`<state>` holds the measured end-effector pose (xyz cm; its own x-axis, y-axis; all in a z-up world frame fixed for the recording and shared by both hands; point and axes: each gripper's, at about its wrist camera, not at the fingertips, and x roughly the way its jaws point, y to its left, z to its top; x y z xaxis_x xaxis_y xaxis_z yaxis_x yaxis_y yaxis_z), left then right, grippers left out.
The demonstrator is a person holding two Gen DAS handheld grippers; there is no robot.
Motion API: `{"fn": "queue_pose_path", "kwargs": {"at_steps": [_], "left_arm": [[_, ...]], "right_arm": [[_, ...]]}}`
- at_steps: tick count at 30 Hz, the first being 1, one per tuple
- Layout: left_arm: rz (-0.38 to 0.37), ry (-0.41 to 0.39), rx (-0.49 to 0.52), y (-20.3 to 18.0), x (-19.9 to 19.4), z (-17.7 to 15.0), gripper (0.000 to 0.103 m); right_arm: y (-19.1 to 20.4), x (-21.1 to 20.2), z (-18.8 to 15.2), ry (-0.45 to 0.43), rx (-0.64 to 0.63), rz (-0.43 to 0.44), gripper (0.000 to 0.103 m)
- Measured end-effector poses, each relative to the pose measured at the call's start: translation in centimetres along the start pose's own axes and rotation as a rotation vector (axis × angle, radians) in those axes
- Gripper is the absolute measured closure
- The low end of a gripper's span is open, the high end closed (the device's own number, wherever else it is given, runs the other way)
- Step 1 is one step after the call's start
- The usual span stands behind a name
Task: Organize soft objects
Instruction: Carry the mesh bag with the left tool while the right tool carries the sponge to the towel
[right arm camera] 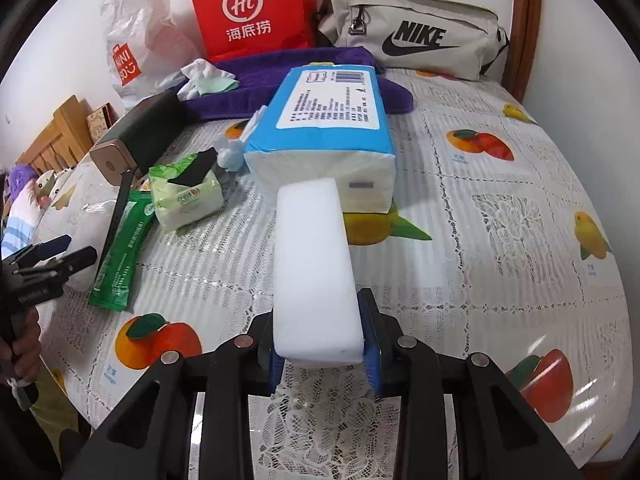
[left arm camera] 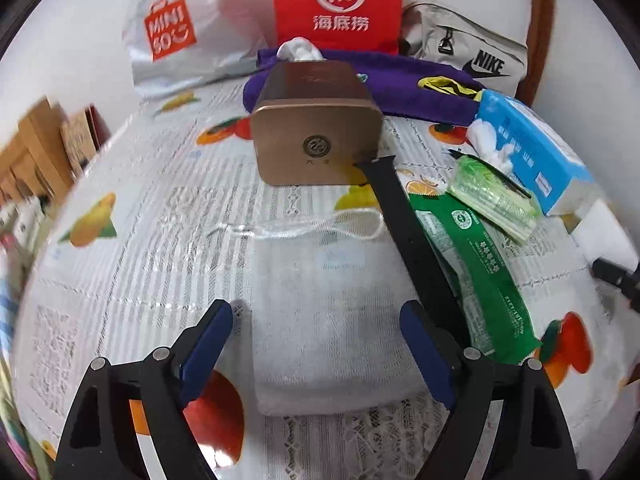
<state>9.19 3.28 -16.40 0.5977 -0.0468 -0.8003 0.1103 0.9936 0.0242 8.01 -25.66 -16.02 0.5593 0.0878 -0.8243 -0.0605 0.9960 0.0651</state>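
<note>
Bags line the wall at the back, and from the left the left gripper (left arm camera: 316, 344) hovers with its fingers spread wide either side of a white cloth pouch (left arm camera: 332, 312) lying flat on the fruit-print tablecloth (left arm camera: 132, 240), seemingly lined up to take it. Just beyond stands a bronze tin (left arm camera: 316, 148), with a black strap (left arm camera: 404, 232) and a green packet (left arm camera: 476, 276) beside the pouch. Further right, the right gripper (right arm camera: 322, 354) is clenched on a white foam block (right arm camera: 316, 264), carried above the cloth, its far end near a blue tissue pack (right arm camera: 324, 124), probably where it belongs.
</note>
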Motion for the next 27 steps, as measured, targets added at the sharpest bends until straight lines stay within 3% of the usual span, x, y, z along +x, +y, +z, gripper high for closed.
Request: {"fn": "queue_pose_path", "kwargs": {"at_steps": [2,10,14,20,23,27], "left_arm": [[-0.005,-0.012,0.003,-0.1,-0.1,0.1,0.025],[-0.060,-0.039,0.053,-1.7,-0.9,0.2,0.093],[-0.105,-0.009,-0.018,-0.6,-1.1,0.5,0.096],[-0.105,0.000,-0.108,1.4,-1.7,1.3,0.096],[-0.139,-0.017,-0.143,2.1,-2.5,1.9,0.096],[-0.130,-0.044,-0.144,2.2,-3.7,3.1,0.096]], "right_arm": [[0.0,0.1,0.1,-0.004,-0.002,-0.003,0.071],[0.3,-0.1,0.1,-0.027,-0.025,-0.003,0.073],[0.2,-0.9,0.2,-0.042,-0.035,0.002,0.073],[0.1,-2.6,0.8,-0.071,-0.046,0.024,0.073],[0.0,-3.5,1.4,-0.092,-0.047,0.038,0.073],[-0.2,-4.3,2.4,-0.112,-0.039,0.075,0.073]]}}
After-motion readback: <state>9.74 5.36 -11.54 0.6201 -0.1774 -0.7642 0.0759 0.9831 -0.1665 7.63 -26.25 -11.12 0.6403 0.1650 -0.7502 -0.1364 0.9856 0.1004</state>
